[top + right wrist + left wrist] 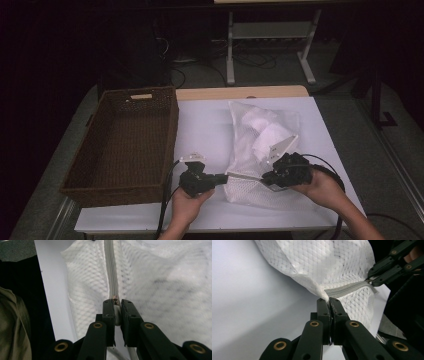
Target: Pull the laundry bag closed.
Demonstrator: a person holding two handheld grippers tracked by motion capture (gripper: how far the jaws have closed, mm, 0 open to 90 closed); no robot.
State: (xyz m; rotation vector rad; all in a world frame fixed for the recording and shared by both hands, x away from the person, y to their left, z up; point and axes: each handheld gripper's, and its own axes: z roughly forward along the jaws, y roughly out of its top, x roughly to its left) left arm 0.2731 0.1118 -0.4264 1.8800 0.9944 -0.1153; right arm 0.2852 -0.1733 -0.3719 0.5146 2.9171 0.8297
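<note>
Keep the left claw (329, 301) clamped on the mesh bag (329, 262) end while the right claw (115, 303), shut on the zipper pull (115, 298), draws straight along the zipper (110, 267).

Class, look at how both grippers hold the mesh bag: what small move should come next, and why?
Probably the right gripper should draw the zip pull along the zip toward the left gripper. Its jaws pinch the pull, while the left gripper clamps the mesh bag at the zip's end, holding it taut.
</note>
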